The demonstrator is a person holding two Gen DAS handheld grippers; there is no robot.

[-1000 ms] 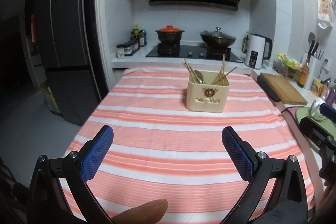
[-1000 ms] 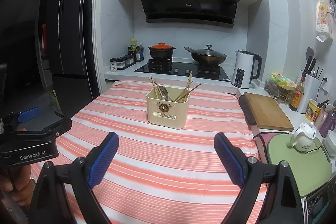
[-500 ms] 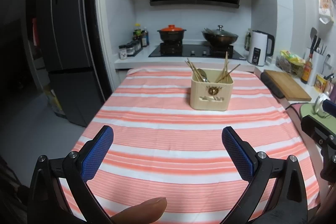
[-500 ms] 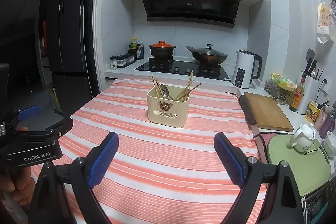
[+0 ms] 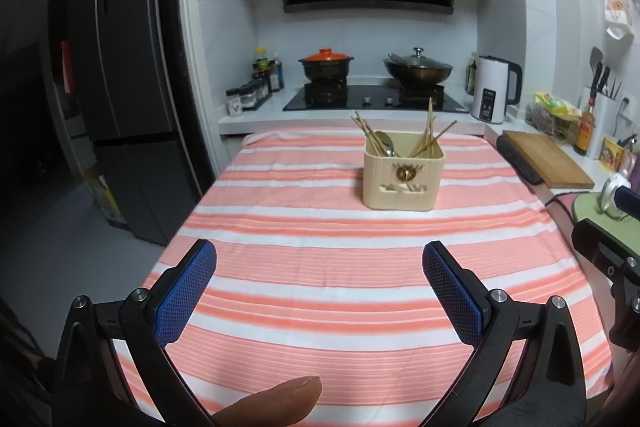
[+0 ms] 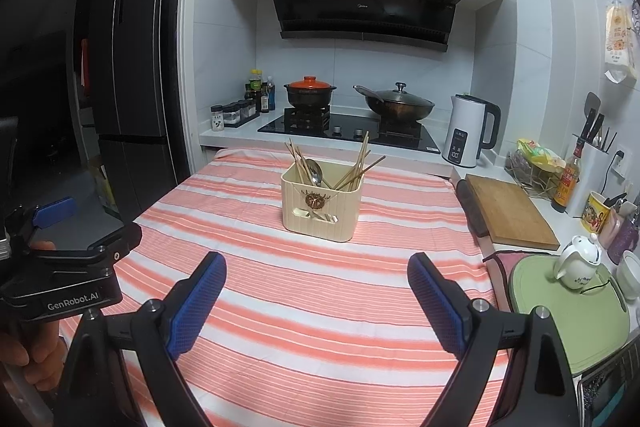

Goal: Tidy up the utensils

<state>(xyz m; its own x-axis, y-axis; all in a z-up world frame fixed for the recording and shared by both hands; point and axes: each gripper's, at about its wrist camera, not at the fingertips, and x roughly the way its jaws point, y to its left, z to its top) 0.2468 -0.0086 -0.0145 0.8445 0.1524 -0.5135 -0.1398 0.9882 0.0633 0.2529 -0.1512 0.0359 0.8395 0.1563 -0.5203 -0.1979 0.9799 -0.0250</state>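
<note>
Kitchen scene: dark fridge (image 5: 132,107) far left of both tongs, range hood (image 6: 364,11) and stove with orange-lidded pot (image 6: 310,91) and wok (image 6: 398,105) straight ahead at the back. Striped orange-white tabletop (image 5: 320,259) fills the space under and ahead of both tongs. Wooden cutting board (image 6: 508,211) ahead-right, white kettle (image 6: 470,131) beyond it. Cream utensil holder (image 5: 403,171) stands upright on the tabletop, ahead of left tongs (image 5: 320,269) and slightly right of centre; ahead of right tongs (image 6: 316,277), near centre. Chopsticks (image 6: 358,163) and a spoon (image 6: 316,171) lean inside it. Both tongs spread wide, empty, well apart from holder. Fingertip (image 5: 280,399) shows under left tongs.
</note>
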